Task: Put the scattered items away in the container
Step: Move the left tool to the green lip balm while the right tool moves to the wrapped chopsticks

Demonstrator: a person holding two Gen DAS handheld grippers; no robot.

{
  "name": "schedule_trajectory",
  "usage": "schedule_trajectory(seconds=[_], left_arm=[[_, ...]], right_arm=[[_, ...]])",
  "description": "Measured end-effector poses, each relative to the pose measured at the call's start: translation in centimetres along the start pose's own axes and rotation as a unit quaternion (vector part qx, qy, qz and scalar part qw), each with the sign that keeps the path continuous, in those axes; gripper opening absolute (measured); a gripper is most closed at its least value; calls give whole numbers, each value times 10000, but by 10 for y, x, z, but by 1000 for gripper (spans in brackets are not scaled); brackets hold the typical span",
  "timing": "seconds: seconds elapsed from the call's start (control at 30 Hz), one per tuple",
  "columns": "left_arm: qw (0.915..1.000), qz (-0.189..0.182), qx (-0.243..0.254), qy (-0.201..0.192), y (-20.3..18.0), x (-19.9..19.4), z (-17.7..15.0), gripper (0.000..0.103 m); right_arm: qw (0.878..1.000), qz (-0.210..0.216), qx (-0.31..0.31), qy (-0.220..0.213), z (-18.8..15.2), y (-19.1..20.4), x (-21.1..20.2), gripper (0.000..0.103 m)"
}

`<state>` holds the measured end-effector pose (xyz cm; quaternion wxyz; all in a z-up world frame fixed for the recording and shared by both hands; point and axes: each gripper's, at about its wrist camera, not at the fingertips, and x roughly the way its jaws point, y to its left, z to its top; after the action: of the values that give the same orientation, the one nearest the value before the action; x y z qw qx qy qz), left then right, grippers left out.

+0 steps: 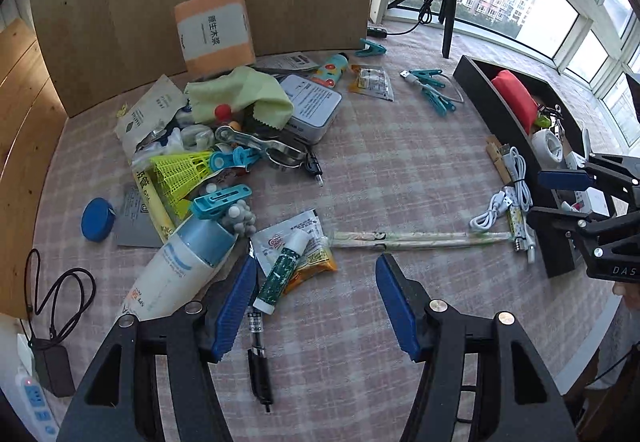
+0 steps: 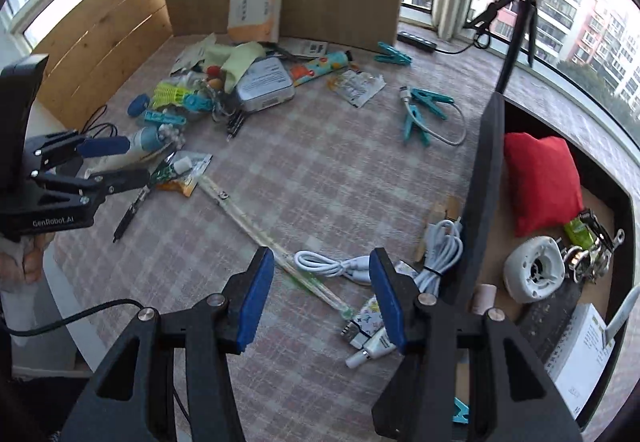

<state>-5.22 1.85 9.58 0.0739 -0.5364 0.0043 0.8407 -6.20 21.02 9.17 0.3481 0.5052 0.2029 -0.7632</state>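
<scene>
My left gripper is open and empty, low over the checked cloth beside a green-and-white tube and a black pen. A white-and-blue bottle lies at its left finger. My right gripper is open and empty above a coiled white cable and a wrapped pair of chopsticks. The dark container stands at the right and holds a red pouch, a white tape roll and keys. The right gripper also shows in the left wrist view.
A pile of items lies at the back left: yellow cloth, tin box, shuttlecock, clips, sachets. Teal clothes pegs and a USB cable lie mid-table. A tissue pack leans on the cardboard wall. A tripod stands behind.
</scene>
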Motion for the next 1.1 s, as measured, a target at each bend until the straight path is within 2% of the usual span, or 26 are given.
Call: schedule_trajectory(seconds=[0.1,0.23,0.37,0.73,0.87,0.97,1.07,1.1], left_arm=[[9999,-50,109,44,10,7,-6,59],[9996,-231,166,66,15,18,-5,58],[9984,-419,341,151,9,31,-3,57],[9969,-501,471,384,13,59,-1,54],[9967,-541,420,445,19,66,-3,45],[9961,-633,383,481,22,69,-5,39],[9959,-671,386,464,21,68,-8,34],[9958,-697,366,458,22,68,-8,32]], right_arm=[[9981,4,-532,299,7,26,21,49],[9937,-286,-849,675,13,40,50,49],[9936,-303,-729,805,19,38,69,49],[9920,-402,-590,1040,26,33,97,49],[9932,-375,-459,1006,27,31,95,49],[9929,-274,-124,1148,27,23,94,49],[9931,-239,3,1152,25,24,90,42],[9931,-211,46,1151,24,24,88,36]])
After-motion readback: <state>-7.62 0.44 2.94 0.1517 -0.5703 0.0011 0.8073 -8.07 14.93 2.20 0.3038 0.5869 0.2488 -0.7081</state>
